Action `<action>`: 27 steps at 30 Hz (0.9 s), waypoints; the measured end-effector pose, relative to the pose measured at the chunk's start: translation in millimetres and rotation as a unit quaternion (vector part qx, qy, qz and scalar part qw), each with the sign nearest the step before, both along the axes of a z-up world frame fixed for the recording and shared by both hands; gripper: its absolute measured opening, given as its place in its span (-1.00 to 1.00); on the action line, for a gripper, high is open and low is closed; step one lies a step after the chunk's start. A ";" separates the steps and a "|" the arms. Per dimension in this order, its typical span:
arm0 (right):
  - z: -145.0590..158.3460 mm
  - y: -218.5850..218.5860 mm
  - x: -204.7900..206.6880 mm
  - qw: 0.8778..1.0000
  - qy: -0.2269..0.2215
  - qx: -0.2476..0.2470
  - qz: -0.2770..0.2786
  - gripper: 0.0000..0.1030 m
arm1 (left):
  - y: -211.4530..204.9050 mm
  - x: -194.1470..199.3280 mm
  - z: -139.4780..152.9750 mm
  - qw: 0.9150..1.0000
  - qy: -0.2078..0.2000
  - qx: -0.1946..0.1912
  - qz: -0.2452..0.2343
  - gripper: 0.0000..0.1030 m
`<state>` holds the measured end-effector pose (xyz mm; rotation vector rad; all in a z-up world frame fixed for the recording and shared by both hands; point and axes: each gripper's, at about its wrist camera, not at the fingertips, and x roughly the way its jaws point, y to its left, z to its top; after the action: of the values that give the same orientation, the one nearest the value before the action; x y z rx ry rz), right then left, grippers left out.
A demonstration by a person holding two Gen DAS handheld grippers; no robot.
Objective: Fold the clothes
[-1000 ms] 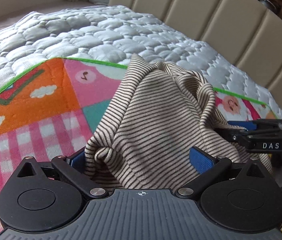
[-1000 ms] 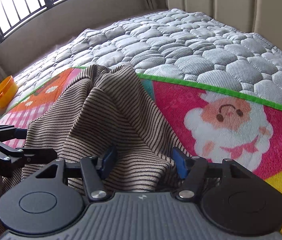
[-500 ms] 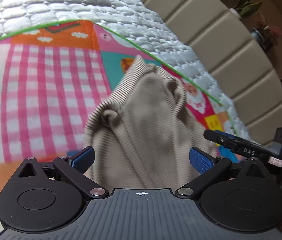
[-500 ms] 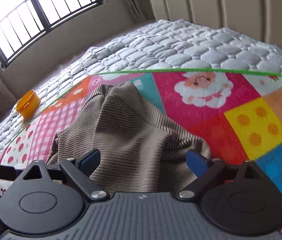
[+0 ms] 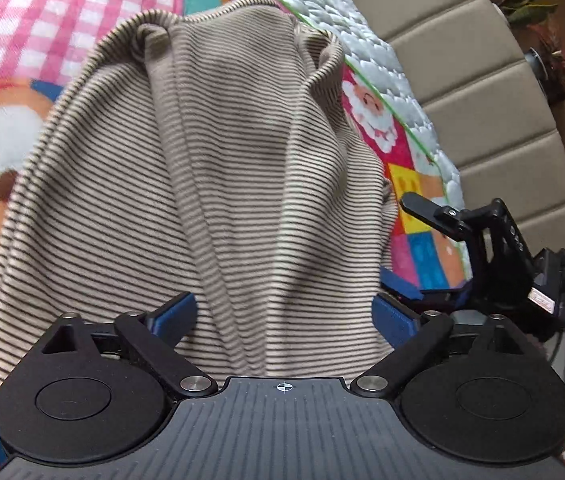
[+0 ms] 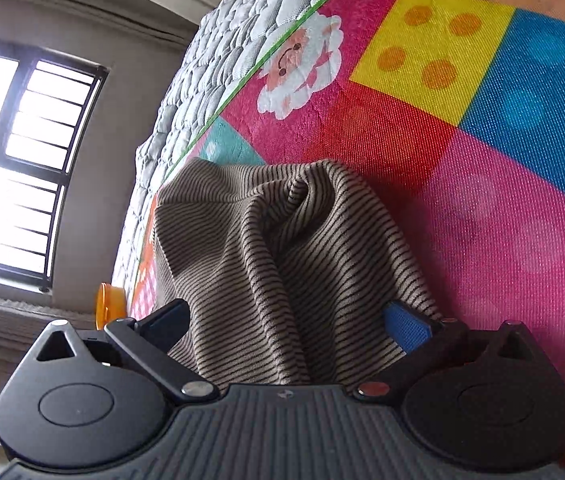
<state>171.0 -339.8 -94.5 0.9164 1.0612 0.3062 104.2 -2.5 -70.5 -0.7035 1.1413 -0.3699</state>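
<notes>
Both grippers, left point(image 5: 282, 316) just narrowing and right point(image 6: 286, 324) just widening, stand wide around the shirt point(image 5: 210, 184); pinch one layer before pulling toward six o'clock.

The left gripper point(image 5: 284, 316) has a ribbed dark-grey body, round black discs, silver screws, blue finger pads point(image 5: 174, 314) and a white crosshair mark. The right gripper point(image 6: 286, 320) matches it.
</notes>
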 end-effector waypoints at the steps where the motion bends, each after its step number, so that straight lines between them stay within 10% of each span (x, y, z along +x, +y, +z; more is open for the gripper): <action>1: -0.4 -1.8 -0.2 1.000 0.001 0.007 -0.004 1.00 | -3.0 -0.5 -2.5 1.000 0.004 -0.011 -0.002 0.48; 7: -2.1 -1.6 3.0 1.000 0.004 0.014 -0.006 1.00 | 5.2 -7.9 -18.6 0.997 0.011 -0.064 0.041 0.11; 9: -1.7 0.8 3.8 1.000 0.002 0.009 -0.004 1.00 | 14.0 -8.2 -21.0 0.995 0.016 -0.072 0.065 -0.29; 16: 2.6 16.9 4.9 0.999 -0.006 -0.021 0.028 1.00 | 32.1 11.5 -7.2 0.994 -0.002 -0.005 0.113 -0.75; 21: 30.3 42.9 -5.4 0.989 -0.028 -0.092 0.110 0.98 | 18.8 22.3 1.1 0.997 -0.036 0.066 0.034 -0.68; 27: 74.9 54.2 -18.6 0.956 -0.072 -0.219 0.182 0.09 | 31.9 16.1 -5.5 0.999 -0.037 0.023 0.029 -0.63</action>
<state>152.4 -285.6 -19.6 0.2926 1.1025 0.4149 120.3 29.4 -76.1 -0.6756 1.0535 -0.3178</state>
